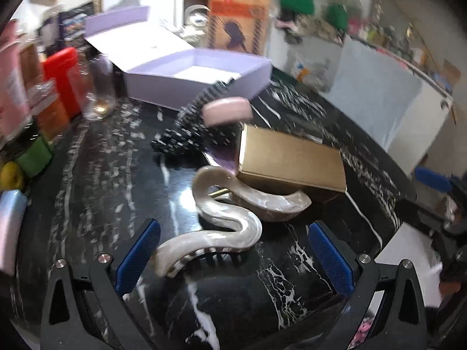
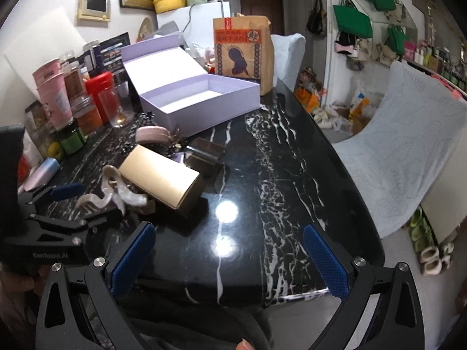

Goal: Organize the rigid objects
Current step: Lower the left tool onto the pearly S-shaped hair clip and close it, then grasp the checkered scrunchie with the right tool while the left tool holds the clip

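Two grippers show, both with jaws spread wide and empty. At the left, the left gripper [image 1: 233, 255] hangs low over the black marble table [image 2: 292, 160], its blue pads flanking one wavy pearl hair claw [image 1: 227, 221] without touching it. Just beyond lie one gold box [image 1: 292, 160], resting against the claw, one black bristle brush [image 1: 189, 128] and one pink oval case [image 1: 227, 110]. Behind them sits one open lilac gift box [image 2: 204, 99]. To the right, the right gripper [image 2: 230, 259] hovers above bare tabletop.
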A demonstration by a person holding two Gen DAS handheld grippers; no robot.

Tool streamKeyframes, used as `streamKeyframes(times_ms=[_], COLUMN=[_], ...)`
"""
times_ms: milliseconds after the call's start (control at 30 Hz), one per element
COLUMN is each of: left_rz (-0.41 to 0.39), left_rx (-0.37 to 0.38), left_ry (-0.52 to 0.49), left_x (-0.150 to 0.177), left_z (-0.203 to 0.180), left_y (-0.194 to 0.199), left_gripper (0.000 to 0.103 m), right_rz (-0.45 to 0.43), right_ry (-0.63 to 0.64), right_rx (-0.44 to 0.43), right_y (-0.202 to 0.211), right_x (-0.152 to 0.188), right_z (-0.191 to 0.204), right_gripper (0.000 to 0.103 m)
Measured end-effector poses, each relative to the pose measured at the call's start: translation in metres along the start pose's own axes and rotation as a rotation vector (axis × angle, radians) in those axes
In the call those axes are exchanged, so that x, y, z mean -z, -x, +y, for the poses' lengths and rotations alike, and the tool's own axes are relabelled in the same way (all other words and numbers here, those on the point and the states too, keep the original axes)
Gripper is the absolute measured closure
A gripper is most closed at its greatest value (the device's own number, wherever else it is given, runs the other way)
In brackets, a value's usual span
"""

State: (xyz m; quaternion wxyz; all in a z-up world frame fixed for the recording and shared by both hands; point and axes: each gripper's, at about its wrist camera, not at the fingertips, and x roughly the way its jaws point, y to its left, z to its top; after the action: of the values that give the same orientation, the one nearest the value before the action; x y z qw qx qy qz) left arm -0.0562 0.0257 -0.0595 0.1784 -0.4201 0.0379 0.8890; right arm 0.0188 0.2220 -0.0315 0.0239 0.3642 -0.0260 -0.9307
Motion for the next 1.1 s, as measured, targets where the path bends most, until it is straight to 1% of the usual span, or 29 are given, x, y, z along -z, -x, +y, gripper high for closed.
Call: streamKeyframes(times_ms=[67,133,233,333,400,433,467,500,533,567,633,667,700,800,900,1100], left_rz=[0.029,0.037,0.034,0.037,0.019,0.002,-0.008,-0.007,-0.005,-0.006,-0.007,-0.003,-0.007,0.0,0.011,0.007], left_rx=[0.002,-0.005,-0.01,-0.023,-0.019,-0.033,-0.048,-0.051,-0.043,-0.021,-0.022,-0.022,-0.01,0.017,0.021,-0.037], left_ry=[-0.017,-0.03,-0.016,-0.026,-0.037,-0.032,-0.019,-0.006,0.014,0.028,0.026,0.028,0.038,0.078,0.145,0.228], left_x=[-0.002,-0.002,-0.001,0.001,0.003,0.005,0.006,0.006,0.007,0.009,0.01,0.01,0.012,0.015,0.015,0.02], left_z=[-0.001,-0.003,-0.002,-0.004,-0.003,-0.001,0.001,0.004,0.008,0.012,0.014,0.015,0.017,0.025,0.042,0.072], left_y=[-0.008,-0.012,-0.014,-0.016,-0.015,-0.013,-0.011,-0.01,-0.01,-0.01,-0.008,-0.006,-0.003,0.002,0.007,0.025], left_gripper=[0.0,0.0,0.0,0.0,0.001,0.01,0.023,0.03,0.034,0.036,0.04,0.044,0.046,0.046,0.047,0.05], right_rz=[0.004,0.007,0.023,0.043,0.045,0.043,0.042,0.042,0.042,0.045,0.056,0.058,0.056,0.052,0.061,0.086], right_ry=[-0.004,-0.01,-0.01,-0.008,-0.004,0.0,0.006,0.01,0.014,0.017,0.024,0.026,0.027,0.031,0.037,0.044], right_rx=[0.006,0.012,0.013,0.008,0.006,0.005,0.001,-0.002,-0.009,-0.018,-0.04,-0.047,-0.057,-0.094,-0.124,-0.135], right_y=[-0.002,-0.004,-0.008,-0.014,-0.017,-0.018,-0.019,-0.02,-0.021,-0.023,-0.028,-0.031,-0.034,-0.038,-0.046,-0.065], right_x=[-0.002,-0.004,-0.006,-0.011,-0.014,-0.016,-0.019,-0.02,-0.021,-0.022,-0.024,-0.026,-0.028,-0.033,-0.041,-0.055], right_z=[-0.002,-0.005,-0.007,-0.009,-0.008,-0.008,-0.007,-0.006,-0.005,-0.005,-0.003,-0.003,-0.002,-0.002,-0.001,0.003], right_gripper=[0.0,0.0,0.0,0.0,0.0,0.0,0.0,0.0,0.0,0.0,0.0,0.0,0.0,0.0,0.0,0.0])
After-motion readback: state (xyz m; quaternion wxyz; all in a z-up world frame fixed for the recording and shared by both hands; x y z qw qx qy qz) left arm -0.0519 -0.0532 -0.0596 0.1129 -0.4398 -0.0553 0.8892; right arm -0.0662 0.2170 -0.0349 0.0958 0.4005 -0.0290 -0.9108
